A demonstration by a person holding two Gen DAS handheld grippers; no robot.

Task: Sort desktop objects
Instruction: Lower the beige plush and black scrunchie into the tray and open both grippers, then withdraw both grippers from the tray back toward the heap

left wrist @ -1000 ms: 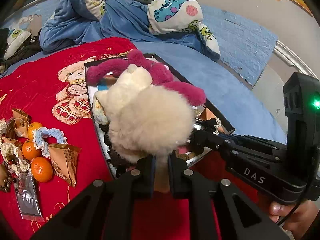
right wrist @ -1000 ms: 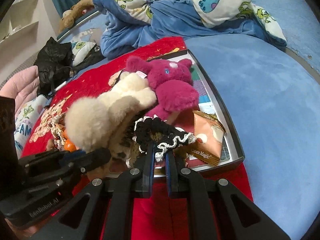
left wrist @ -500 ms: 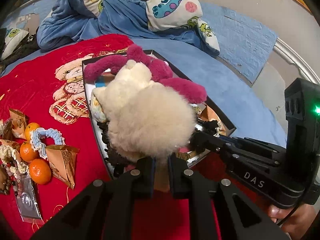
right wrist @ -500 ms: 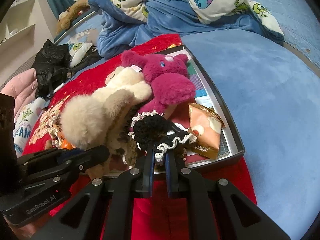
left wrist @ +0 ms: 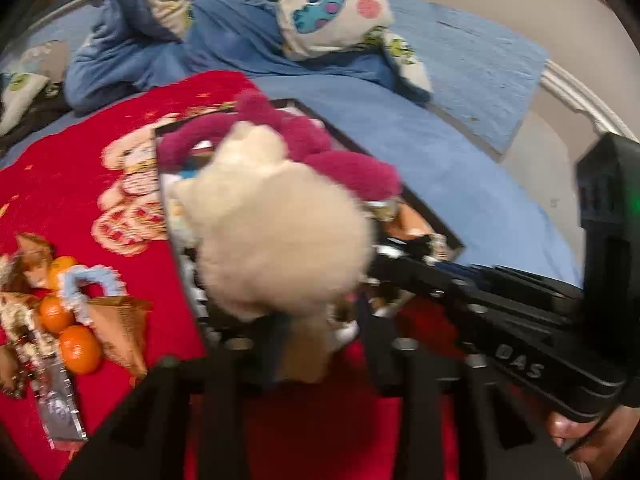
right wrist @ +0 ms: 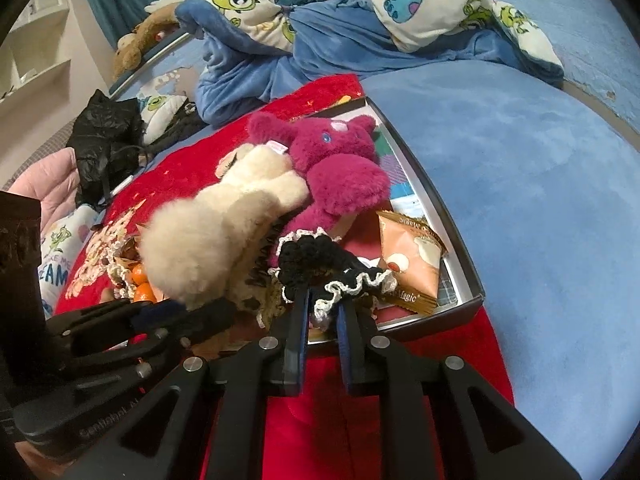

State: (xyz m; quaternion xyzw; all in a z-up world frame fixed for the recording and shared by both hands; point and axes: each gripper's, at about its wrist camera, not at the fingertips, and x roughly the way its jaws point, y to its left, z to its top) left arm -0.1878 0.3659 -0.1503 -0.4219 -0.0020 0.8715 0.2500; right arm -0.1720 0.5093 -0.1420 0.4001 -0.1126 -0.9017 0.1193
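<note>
My left gripper (left wrist: 316, 344) is shut on a cream plush toy (left wrist: 276, 224) and holds it over the near end of a black tray (right wrist: 444, 220); the toy also shows in the right wrist view (right wrist: 216, 236). A magenta plush toy (right wrist: 340, 172) lies in the tray beside it. My right gripper (right wrist: 324, 312) is shut on a black crocheted scrunchie with a white edge (right wrist: 324, 264) at the tray's near rim. An orange snack packet (right wrist: 412, 260) lies in the tray to its right.
On the red cloth (left wrist: 72, 176) at the left lie tangerines (left wrist: 78, 348), a blue scrunchie (left wrist: 86, 284), brown snack packets (left wrist: 124, 328) and a clear packet (left wrist: 56, 408). Blue bedding and a patterned quilt (right wrist: 360, 8) lie behind. A black bag (right wrist: 108, 136) sits far left.
The left gripper's view has become blurred with motion, and the cream plush has shifted slightly over the tray. The right gripper stays shut on the black scrunchie, a little closer to the tray.
</note>
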